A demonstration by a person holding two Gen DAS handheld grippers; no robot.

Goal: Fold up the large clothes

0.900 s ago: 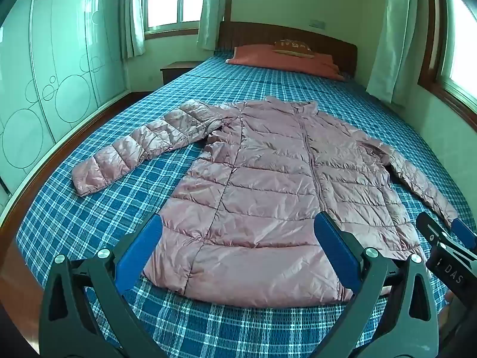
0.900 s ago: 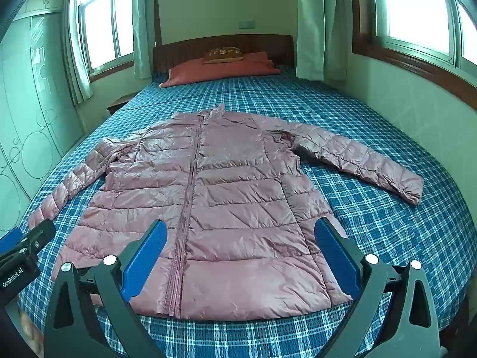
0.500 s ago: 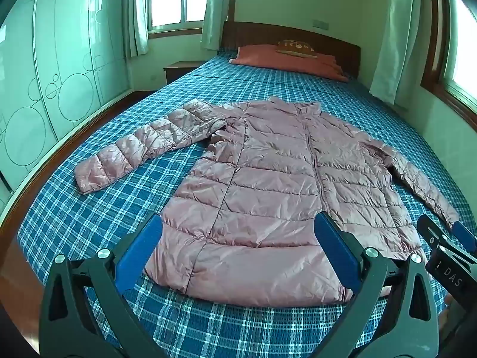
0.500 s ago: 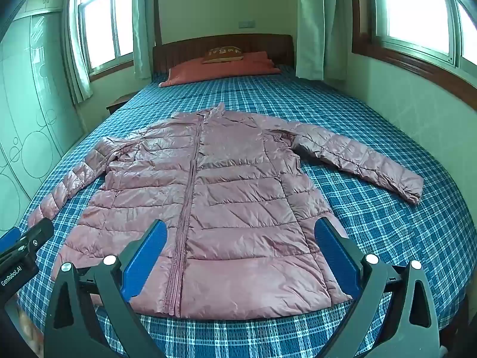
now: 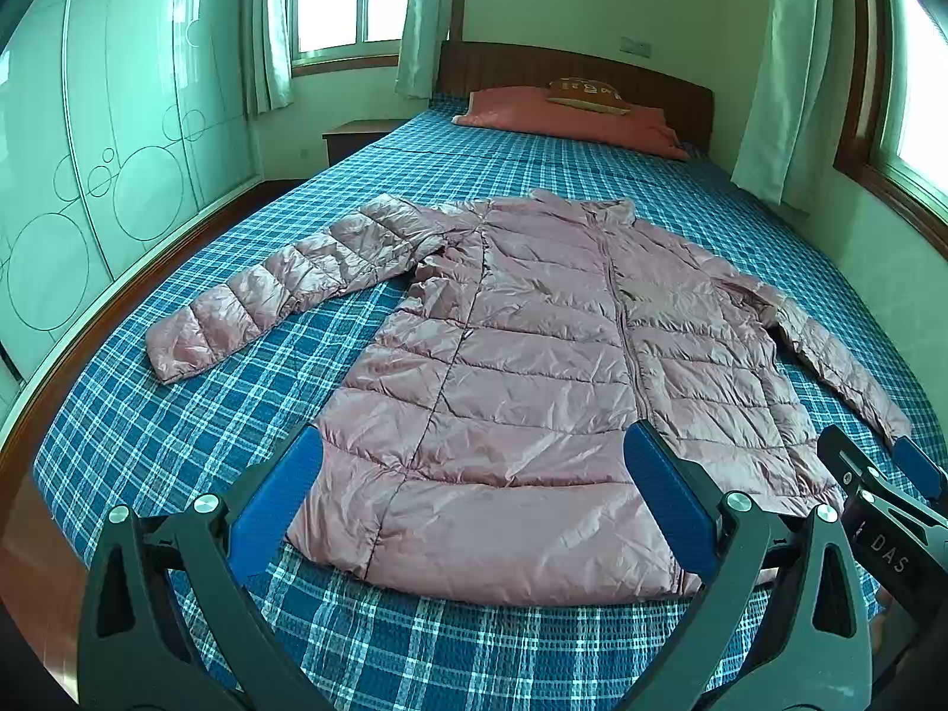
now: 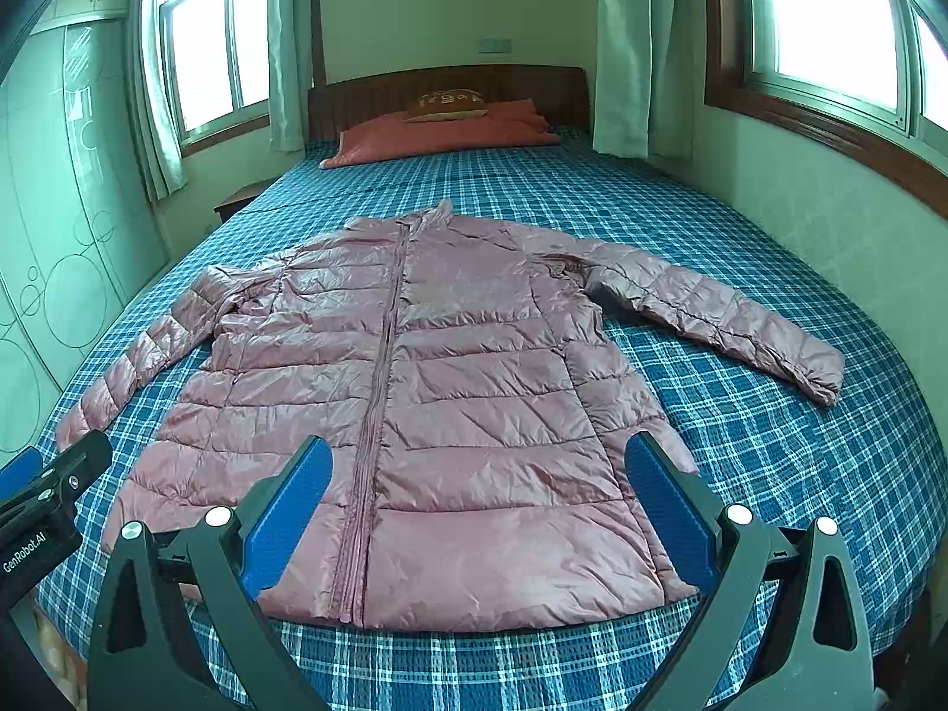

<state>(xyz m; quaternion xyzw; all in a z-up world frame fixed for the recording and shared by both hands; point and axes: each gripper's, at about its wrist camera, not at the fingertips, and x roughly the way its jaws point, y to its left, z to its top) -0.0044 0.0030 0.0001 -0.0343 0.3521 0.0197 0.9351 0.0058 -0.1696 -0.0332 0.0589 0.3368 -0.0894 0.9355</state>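
Observation:
A pink quilted puffer jacket lies flat and zipped on the blue plaid bed, front up, both sleeves spread out to the sides. It also shows in the right wrist view. My left gripper is open and empty, held above the jacket's hem near the foot of the bed. My right gripper is open and empty, also above the hem. The right gripper's tip shows at the right edge of the left wrist view. The left gripper's tip shows at the left edge of the right wrist view.
The bed has a wooden headboard and a salmon pillow at the far end. A wardrobe stands along the left. A nightstand sits beside the headboard. A wall with windows runs close along the right.
Both grippers stay open. The left wrist view has shifted slightly, so the jacket sits a little lower and further right in it. The jacket has not moved.

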